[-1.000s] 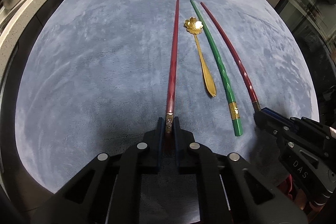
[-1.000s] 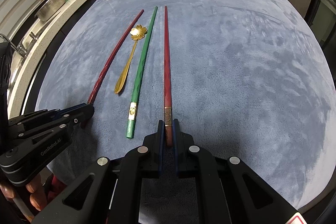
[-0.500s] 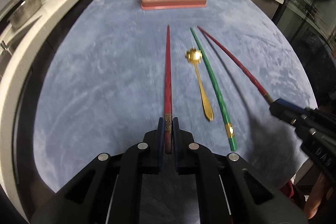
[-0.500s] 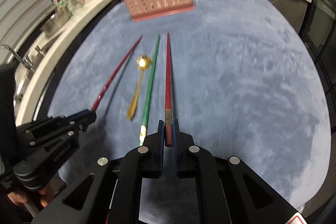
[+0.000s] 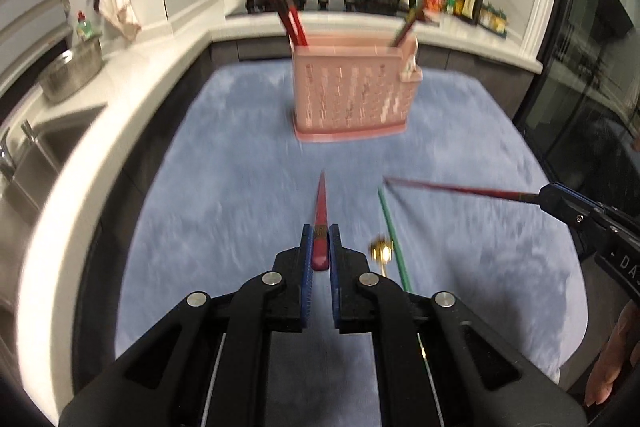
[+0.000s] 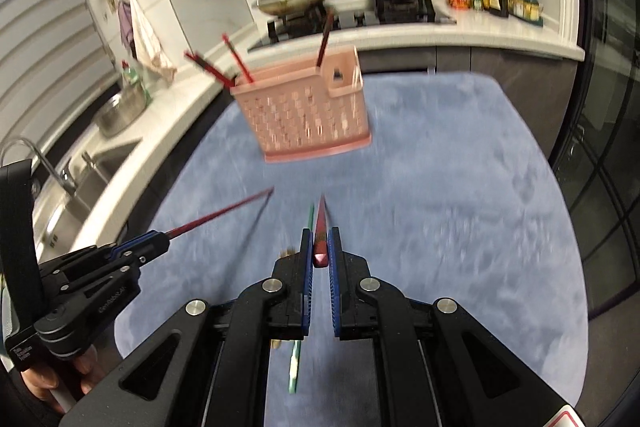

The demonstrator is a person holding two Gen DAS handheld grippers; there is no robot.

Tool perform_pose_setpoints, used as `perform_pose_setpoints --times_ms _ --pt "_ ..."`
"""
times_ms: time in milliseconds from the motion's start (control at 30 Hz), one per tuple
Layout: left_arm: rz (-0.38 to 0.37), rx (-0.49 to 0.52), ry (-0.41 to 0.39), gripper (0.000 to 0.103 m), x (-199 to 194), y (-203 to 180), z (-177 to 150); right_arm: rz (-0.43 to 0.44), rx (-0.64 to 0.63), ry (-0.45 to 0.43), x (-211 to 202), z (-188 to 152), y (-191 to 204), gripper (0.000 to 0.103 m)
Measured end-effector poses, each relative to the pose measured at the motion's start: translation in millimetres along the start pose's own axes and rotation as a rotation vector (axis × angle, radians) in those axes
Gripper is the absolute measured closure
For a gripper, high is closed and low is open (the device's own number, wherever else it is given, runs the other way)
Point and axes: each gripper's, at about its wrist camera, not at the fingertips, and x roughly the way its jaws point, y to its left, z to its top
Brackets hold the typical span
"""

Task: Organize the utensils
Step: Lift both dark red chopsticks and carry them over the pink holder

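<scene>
A blue-grey mat [image 5: 224, 195] is covering the table, with a white kitchen counter [image 5: 100, 131] curving around its far and left edges. Toward the far end of the mat, a pink perforated utensil basket [image 5: 352, 95] is standing upright, with several red chopsticks [image 5: 294, 21] leaning out of its top. The left gripper [image 5: 320, 239] is pinching the thick end of one red chopstick [image 5: 321, 199], which is pointing straight ahead toward the basket, clear of the mat. The right gripper [image 6: 319, 241] is clamping a second red chopstick [image 6: 321, 217] the same way, its tip also aiming at the basket. Between the two grippers, a green chopstick [image 5: 390, 227] is lying on the mat, with a small gold spoon [image 5: 382, 251] just beside it; motion blur is hiding the spoon's handle.
</scene>
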Motion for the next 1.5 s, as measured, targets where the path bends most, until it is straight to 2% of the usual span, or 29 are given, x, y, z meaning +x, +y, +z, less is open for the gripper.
perform_pose_setpoints --times_ms 267,700,933,1100,1300,1500 --pt "-0.016 -0.020 -0.100 0.096 -15 4 62 -0.001 -0.024 -0.110 -6 55 6 0.096" --pt "-0.097 -0.031 -0.198 0.096 -41 8 150 0.040 -0.018 -0.248 -22 132 14 0.096" --pt "-0.090 -0.043 -0.298 0.096 -55 8 210 0.075 -0.021 -0.341 -34 183 22 0.096" --pt "-0.074 -0.054 -0.350 0.096 -51 11 248 0.072 -0.028 -0.393 -24 224 31 0.096" --pt "-0.050 -0.074 -0.343 0.096 -20 19 269 0.062 -0.008 -0.402 5 257 29 0.096" --pt "-0.045 -0.083 -0.282 0.096 18 23 265 0.042 -0.004 -0.324 49 261 22 0.096"
